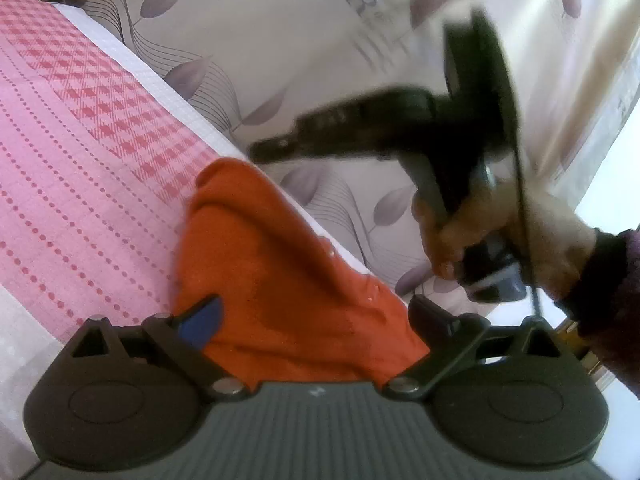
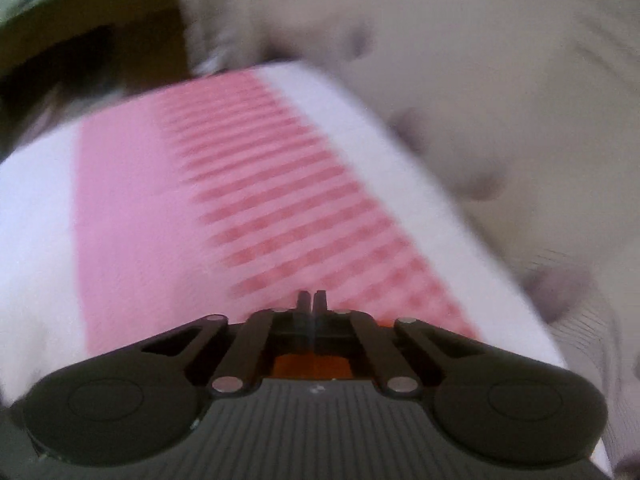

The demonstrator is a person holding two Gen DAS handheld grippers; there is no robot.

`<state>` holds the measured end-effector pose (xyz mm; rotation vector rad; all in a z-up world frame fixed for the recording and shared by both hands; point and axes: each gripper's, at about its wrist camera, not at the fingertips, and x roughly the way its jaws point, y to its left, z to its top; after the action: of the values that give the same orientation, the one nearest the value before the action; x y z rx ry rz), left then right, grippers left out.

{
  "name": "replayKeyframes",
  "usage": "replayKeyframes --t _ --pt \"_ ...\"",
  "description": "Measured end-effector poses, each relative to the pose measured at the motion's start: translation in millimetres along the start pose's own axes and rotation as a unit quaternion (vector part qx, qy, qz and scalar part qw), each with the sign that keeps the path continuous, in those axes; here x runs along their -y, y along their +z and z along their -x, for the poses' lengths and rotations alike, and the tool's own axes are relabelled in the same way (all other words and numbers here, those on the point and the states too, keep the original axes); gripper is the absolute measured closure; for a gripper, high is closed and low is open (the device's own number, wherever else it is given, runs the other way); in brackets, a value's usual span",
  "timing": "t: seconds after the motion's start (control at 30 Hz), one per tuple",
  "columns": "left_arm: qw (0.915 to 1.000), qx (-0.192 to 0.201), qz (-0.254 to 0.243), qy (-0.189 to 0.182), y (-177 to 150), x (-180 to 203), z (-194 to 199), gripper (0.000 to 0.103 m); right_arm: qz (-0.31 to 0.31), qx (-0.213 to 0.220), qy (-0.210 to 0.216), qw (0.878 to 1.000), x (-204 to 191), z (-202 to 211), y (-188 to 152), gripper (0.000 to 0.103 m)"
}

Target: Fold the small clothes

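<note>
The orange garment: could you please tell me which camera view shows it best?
The left wrist view: the orange garment fills the centre, crumpled on the pink checked cloth. The right wrist view shows only an orange sliver behind the shut right gripper.

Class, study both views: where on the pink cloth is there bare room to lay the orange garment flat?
Free: the dotted pink cloth left of the orange garment, up to the checked band. Crowded: the white edge on the right, where the garment bunches between the left gripper fingers and the right gripper hangs.

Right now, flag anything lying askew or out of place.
The orange garment lies bunched and creased, hanging over the edge of the pink checked cloth between the open left gripper. Nothing looks spilled or damaged.
</note>
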<state>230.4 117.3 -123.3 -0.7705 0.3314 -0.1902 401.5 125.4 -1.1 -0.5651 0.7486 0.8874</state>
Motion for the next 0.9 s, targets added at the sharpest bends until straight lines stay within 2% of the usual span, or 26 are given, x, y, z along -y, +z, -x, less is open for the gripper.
replayKeyframes --t 0.13,0.17,0.2,0.23,0.27,0.3,0.33,0.37,0.43,0.47,0.5,0.53,0.57,0.63,0.77,0.9 --pt "1.0 -0.001 -0.001 0.001 0.4 -0.1 0.5 0.003 -0.025 0.004 -0.034 0.999 30.0 -7.9 -5.1 0.103" --pt "1.0 -0.001 -0.001 0.001 0.7 -0.1 0.6 0.003 -0.042 0.013 -0.023 0.999 36.6 -7.4 -6.8 0.103" --pt "1.0 -0.001 -0.001 0.0 1.0 0.3 0.7 0.003 -0.061 0.037 0.004 0.997 41.0 -2.3 -8.8 0.098" --pt "1.0 -0.002 -0.001 0.0 1.1 0.3 0.7 0.003 -0.079 0.059 0.054 0.994 42.1 8.1 -9.4 0.092" --pt "1.0 -0.002 -0.002 0.001 1.0 0.8 0.6 0.003 -0.085 0.059 0.099 0.99 38.5 15.4 -7.5 0.09" --pt "1.0 -0.002 -0.003 0.002 1.0 1.4 0.2 0.003 -0.074 0.05 0.122 0.989 31.6 18.6 -5.4 0.074" --pt "1.0 -0.002 -0.003 0.002 1.0 1.8 0.1 0.003 -0.046 0.038 0.128 0.99 18.9 22.1 -2.8 0.051" --pt "1.0 -0.002 -0.003 0.003 0.9 1.6 0.2 0.003 -0.023 0.024 0.125 0.992 8.6 22.4 -0.9 0.046" --pt "1.0 -0.002 -0.003 0.002 0.9 1.6 0.3 0.003 0.009 -0.022 0.116 0.993 -9.8 14.4 1.8 0.053" --pt "1.0 -0.002 -0.003 0.002 0.9 1.6 0.3 0.003 0.026 -0.037 0.103 0.994 -17.4 9.5 1.3 0.053" --pt "1.0 -0.002 -0.003 0.002 0.9 1.6 0.2 0.003 0.042 -0.048 0.094 0.993 -23.9 6.9 -0.8 0.07" --pt "1.0 -0.002 -0.003 0.002 0.8 1.6 0.2 0.003 0.062 -0.057 0.082 0.993 -29.8 2.5 -3.6 0.098" --pt "1.0 -0.002 -0.003 0.002 0.6 1.6 0.0 0.003 0.078 -0.061 0.068 0.993 -33.5 -1.3 -6.5 0.103" --pt "1.0 -0.002 -0.002 0.002 0.5 1.7 0.1 0.003 0.076 -0.045 0.054 0.995 -32.9 1.9 -8.4 0.102" --pt "1.0 -0.002 -0.002 0.002 0.4 2.0 -0.8 0.003 0.047 0.015 0.018 0.999 -10.9 5.6 3.9 0.102" --pt "1.0 -0.002 -0.003 0.003 0.3 2.3 -0.8 0.003 0.012 0.019 -0.013 1.0 18.4 -18.3 3.2 0.103"
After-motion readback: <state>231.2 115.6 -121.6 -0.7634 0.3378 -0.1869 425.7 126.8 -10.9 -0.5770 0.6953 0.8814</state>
